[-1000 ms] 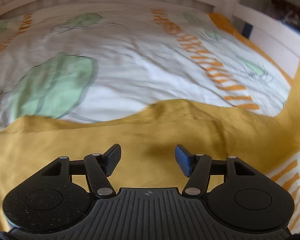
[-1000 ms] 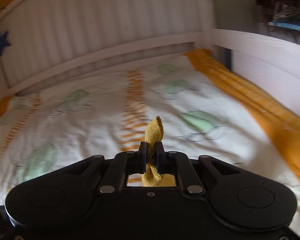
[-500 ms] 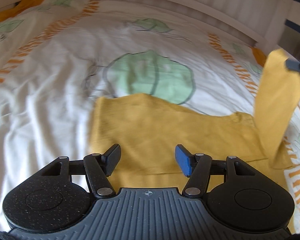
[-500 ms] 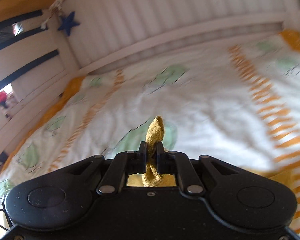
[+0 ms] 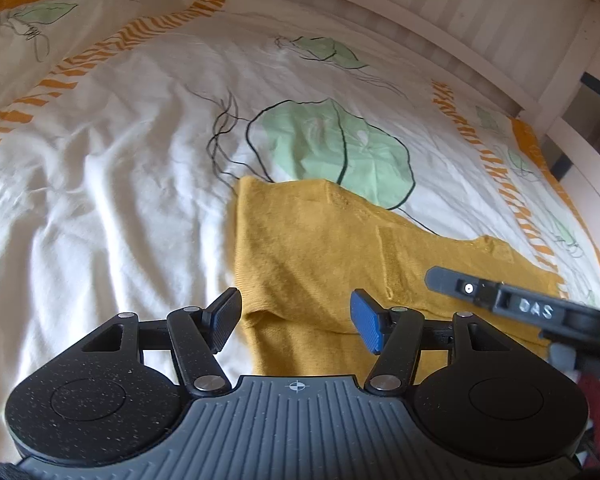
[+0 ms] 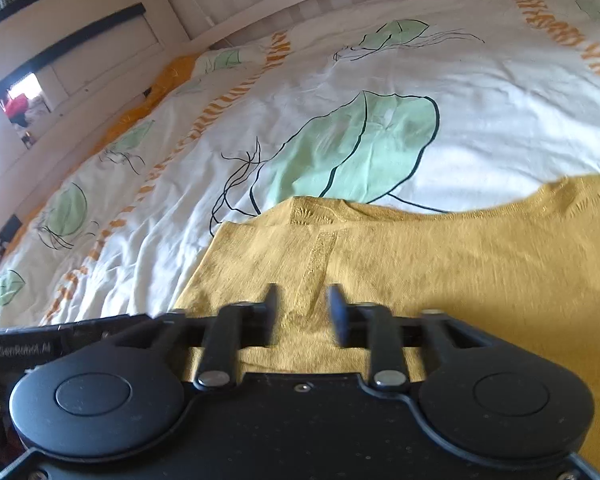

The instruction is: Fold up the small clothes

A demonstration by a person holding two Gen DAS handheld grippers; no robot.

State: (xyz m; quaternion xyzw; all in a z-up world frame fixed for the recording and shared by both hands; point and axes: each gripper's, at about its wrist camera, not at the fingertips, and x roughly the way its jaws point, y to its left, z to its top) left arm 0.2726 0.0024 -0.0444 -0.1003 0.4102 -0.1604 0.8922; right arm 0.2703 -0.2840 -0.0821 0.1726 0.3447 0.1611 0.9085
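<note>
Since a second ago, the right gripper has let go of the mustard knit garment, jaws opening with fabric below but nothing pinched. Soft, finely ribbed, folded into a rough rectangle, it lies flat on the wrinkled white duvet printed with green leaves, long axis running from 9 to 3 o'clock. At 6 o'clock, the left gripper hangs half-open over its near edge, holding nothing.
</note>
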